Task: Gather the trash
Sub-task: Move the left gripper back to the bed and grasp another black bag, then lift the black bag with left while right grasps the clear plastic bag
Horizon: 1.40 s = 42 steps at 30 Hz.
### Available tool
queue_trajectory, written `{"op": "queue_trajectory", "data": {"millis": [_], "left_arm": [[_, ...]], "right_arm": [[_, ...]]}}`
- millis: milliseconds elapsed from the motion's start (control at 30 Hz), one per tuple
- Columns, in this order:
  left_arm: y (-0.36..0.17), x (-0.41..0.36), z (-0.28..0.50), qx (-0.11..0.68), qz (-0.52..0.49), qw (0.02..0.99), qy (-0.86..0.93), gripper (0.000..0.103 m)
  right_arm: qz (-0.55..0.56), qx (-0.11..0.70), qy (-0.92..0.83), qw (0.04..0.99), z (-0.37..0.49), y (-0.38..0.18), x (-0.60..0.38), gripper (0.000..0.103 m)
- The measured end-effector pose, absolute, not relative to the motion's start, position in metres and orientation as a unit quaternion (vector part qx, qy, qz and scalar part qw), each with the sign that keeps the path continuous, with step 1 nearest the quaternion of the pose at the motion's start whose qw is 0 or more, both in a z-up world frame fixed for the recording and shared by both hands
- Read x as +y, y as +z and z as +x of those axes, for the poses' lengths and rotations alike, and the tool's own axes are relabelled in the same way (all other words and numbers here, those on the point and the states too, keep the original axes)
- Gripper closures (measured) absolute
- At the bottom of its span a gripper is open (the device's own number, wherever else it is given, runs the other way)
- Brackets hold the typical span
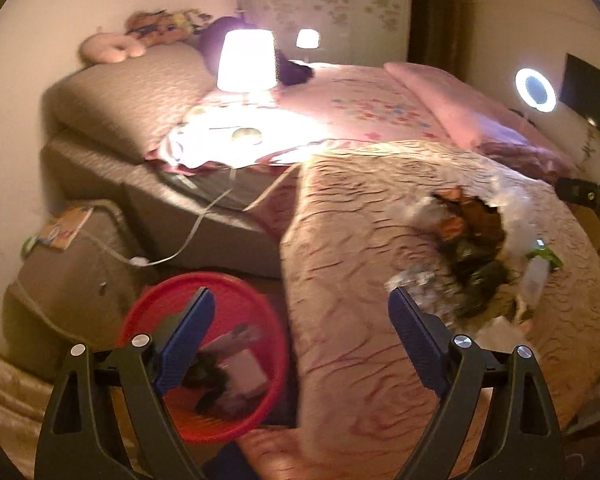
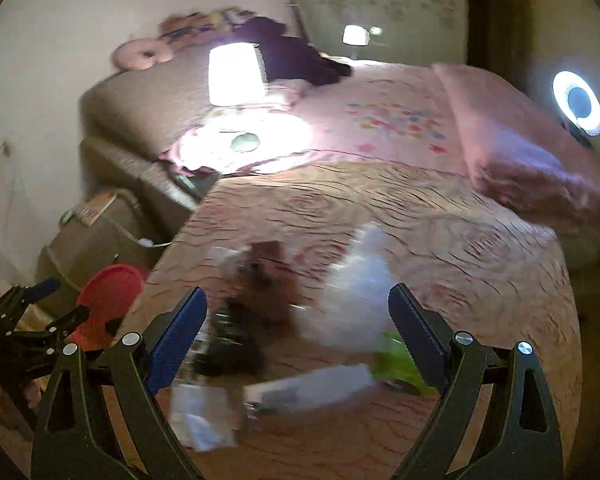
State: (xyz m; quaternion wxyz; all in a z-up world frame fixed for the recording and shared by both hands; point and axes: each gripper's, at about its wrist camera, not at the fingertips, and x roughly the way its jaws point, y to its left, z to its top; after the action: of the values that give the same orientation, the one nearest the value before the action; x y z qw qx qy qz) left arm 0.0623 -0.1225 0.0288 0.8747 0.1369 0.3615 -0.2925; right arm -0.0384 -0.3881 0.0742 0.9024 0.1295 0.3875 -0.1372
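A red round bin (image 1: 204, 356) stands on the floor beside the bed, with wrappers and a white packet inside; it also shows in the right wrist view (image 2: 108, 304). A pile of trash (image 1: 472, 248) lies on the pink bedspread: clear plastic, brown and dark wrappers, a small white bottle (image 1: 534, 280). My left gripper (image 1: 302, 308) is open and empty, its left finger over the bin. My right gripper (image 2: 298, 308) is open and empty just above the trash pile (image 2: 260, 304), with a white bottle (image 2: 312, 388), white plastic (image 2: 360, 292) and a paper scrap (image 2: 204, 416) between its fingers.
A lit lamp (image 1: 246, 60) stands on a bedside stand by the brown headboard (image 1: 128, 96). A pink quilt (image 1: 460, 108) lies across the far bed. A cable (image 1: 188, 236) hangs down to a brown padded stool (image 1: 72, 272). A ring light (image 1: 535, 90) glows at right.
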Motion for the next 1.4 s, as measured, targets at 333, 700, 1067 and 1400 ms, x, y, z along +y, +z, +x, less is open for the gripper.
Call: {"op": "queue_trajectory", "data": {"millis": [333, 700, 1067, 1400], "left_arm": [[0.022, -0.205, 0.041, 0.377, 0.158, 0.831, -0.377, 0.018], [-0.01, -0.269, 0.032, 0.418, 0.195, 0.78, -0.423, 0.031], [-0.014, -0.265, 0.032, 0.422, 0.183, 0.775, -0.432, 0.072], [0.025, -0.231, 0.03, 0.384, 0.141, 0.808, -0.423, 0.072]], "right_arm": [[0.161, 0.395, -0.174, 0.888, -0.066, 0.054, -0.427, 0.014], [0.179, 0.4, -0.174, 0.882, -0.071, 0.044, -0.44, 0.014], [0.174, 0.407, -0.172, 0.88, -0.072, 0.039, -0.442, 0.014], [0.154, 0.414, -0.148, 0.885, -0.044, 0.038, -0.431, 0.014]]}}
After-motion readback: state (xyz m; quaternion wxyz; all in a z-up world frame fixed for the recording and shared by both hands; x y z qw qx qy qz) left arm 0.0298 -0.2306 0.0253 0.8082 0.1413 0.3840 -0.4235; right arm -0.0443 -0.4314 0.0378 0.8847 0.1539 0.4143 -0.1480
